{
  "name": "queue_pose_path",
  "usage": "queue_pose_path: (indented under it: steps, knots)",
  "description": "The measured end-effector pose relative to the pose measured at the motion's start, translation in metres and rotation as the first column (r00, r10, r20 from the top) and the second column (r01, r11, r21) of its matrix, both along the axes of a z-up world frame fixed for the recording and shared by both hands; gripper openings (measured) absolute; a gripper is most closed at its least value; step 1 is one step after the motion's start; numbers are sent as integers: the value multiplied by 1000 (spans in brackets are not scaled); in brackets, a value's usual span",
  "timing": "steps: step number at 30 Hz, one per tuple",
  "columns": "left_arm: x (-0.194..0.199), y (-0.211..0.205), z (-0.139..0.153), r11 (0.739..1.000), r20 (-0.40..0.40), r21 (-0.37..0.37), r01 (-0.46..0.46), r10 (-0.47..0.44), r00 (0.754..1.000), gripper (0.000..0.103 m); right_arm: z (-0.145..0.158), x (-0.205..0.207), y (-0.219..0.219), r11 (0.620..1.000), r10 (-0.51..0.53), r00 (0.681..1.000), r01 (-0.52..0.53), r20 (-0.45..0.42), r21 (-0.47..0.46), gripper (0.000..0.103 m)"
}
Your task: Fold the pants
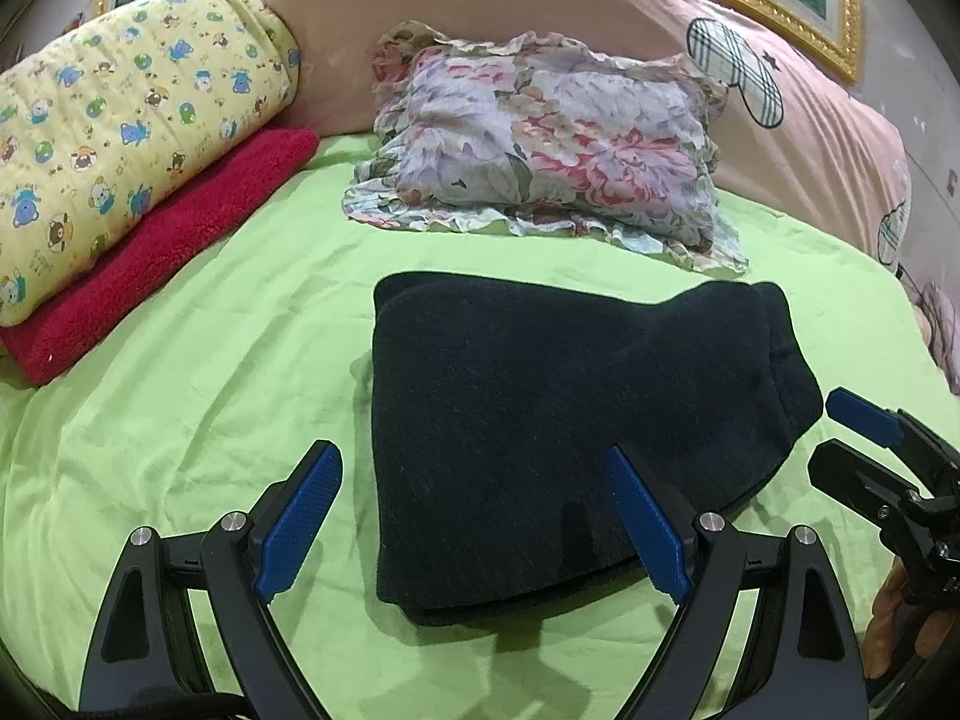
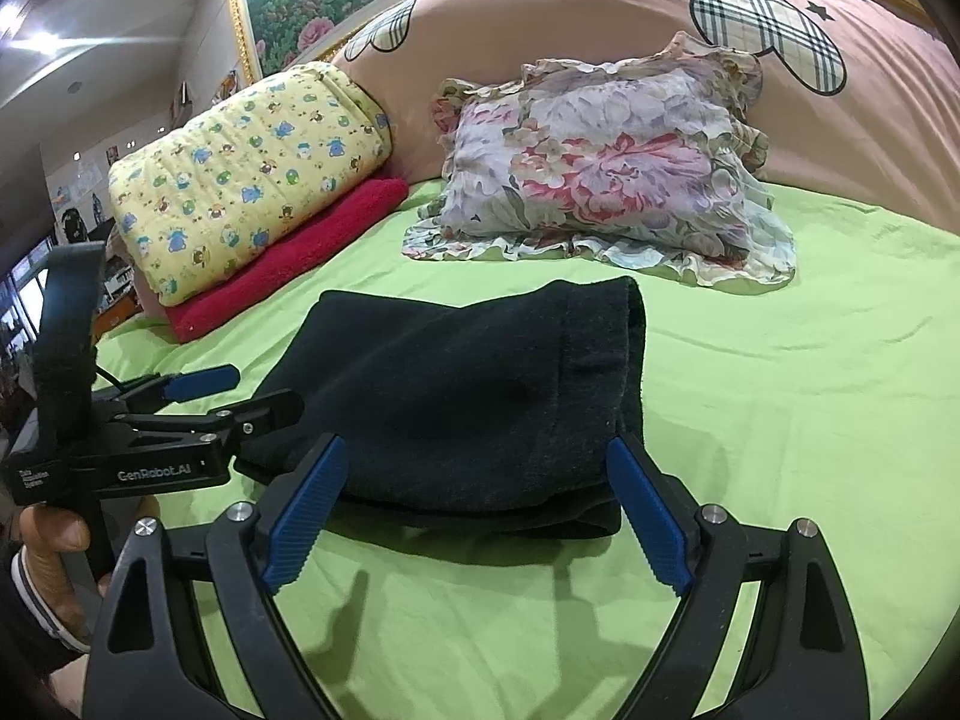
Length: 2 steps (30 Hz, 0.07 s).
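Dark, nearly black pants lie folded into a thick rectangle on the green sheet. In the left wrist view my left gripper stands open over the bundle's near left corner, holding nothing. At the pants' right edge my right gripper also shows, its jaws apart. In the right wrist view the pants lie just ahead. My right gripper is open, straddling their near edge and empty. Held by a hand, the left gripper is open at the pants' left side.
A floral ruffled pillow lies just behind the pants. A yellow bear-print quilt rests on a folded red towel at the back left. A pink duvet and a gold picture frame close off the back.
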<state>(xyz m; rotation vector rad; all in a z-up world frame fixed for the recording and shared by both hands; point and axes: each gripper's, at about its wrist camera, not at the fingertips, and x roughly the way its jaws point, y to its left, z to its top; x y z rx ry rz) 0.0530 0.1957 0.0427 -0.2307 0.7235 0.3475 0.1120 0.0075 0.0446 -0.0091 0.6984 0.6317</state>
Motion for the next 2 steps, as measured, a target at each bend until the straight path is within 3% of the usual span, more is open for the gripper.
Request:
queue_pose_path:
  steps: [2]
  knots:
    - [0, -2, 1, 1000, -8, -4, 0, 0, 1000, 90, 0, 1, -1, 1000, -3, 1000, 3, -3, 14, 89]
